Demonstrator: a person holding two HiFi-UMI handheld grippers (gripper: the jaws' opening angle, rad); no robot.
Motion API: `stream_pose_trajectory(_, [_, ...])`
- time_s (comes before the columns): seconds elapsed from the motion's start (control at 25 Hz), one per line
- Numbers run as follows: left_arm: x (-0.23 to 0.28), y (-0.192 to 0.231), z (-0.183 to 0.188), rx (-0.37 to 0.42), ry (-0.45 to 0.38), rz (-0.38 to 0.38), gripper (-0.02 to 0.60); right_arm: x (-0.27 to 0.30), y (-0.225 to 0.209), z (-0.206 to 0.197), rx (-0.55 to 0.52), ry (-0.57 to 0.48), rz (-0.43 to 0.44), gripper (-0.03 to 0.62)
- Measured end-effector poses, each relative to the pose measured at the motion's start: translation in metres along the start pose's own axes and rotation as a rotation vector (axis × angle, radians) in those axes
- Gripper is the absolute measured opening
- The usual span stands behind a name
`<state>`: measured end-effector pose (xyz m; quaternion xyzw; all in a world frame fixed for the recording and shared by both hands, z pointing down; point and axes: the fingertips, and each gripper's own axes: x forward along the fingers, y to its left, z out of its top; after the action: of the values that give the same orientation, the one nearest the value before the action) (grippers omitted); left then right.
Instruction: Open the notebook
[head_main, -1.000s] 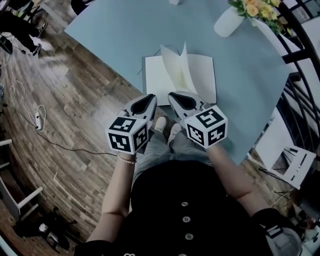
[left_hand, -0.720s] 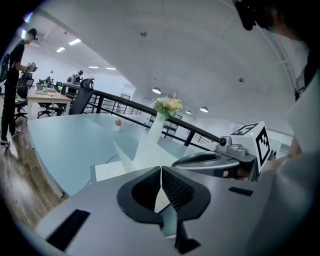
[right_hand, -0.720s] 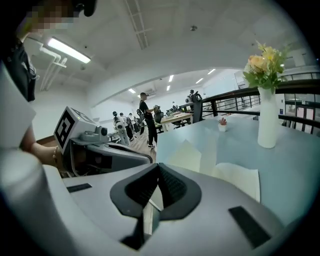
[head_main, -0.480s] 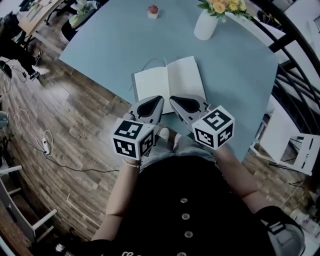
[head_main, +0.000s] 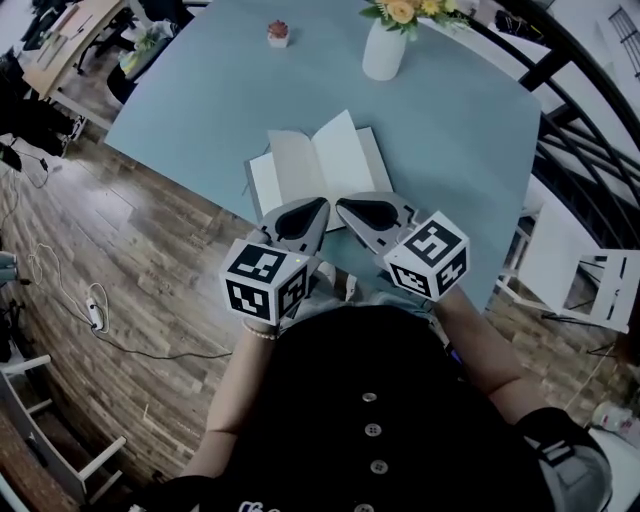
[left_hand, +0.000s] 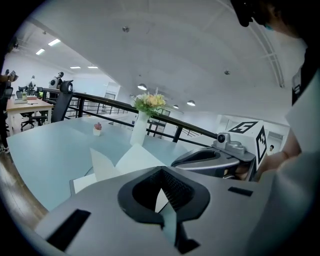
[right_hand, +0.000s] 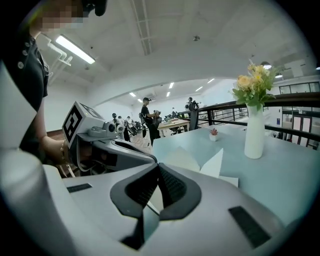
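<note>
**A:** Well, where is the notebook (head_main: 315, 165)?

**B:** It lies open on the pale blue table (head_main: 200, 90), close to the edge nearest the person. Its white pages face up, and a leaf or two stands tilted above the middle fold instead of lying flat.

**A:** And the grippers?

**B:** Both hang side by side over that near edge, pointing toward the book. The left gripper (head_main: 305, 212) has its jaws pressed together with nothing between them, and the left gripper view shows only the page behind the gap. The right gripper (head_main: 365, 212) is closed too and holds nothing. In the head view the tips overlap the book's near edge, but I cannot tell whether they touch it.

**A:** Any containers on the table?

**B:** Two, both at the far side and well apart from the book. A tall white vase (head_main: 383, 50) stands upright and holds yellow and orange flowers (head_main: 395, 10) with green leaves. To its left is a small pale pot (head_main: 278, 33) with a little reddish plant in it, too small to make out further.
</note>
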<state>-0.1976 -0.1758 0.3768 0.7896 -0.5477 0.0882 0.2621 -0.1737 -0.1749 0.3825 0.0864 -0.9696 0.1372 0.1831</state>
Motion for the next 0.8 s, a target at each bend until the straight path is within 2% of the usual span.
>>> stream_pose_trajectory(0.52, [0.014,0.000,-0.006,-0.001,0.032,0.001,0.017,-0.010,-0.007,-0.009,-0.014,0.045,0.025,0.003])
stream_pose_trajectory(0.8, [0.018,-0.002,-0.013,-0.017,0.049,-0.008,0.017,-0.015,-0.006,-0.017,-0.059,0.115,0.067,0.003])
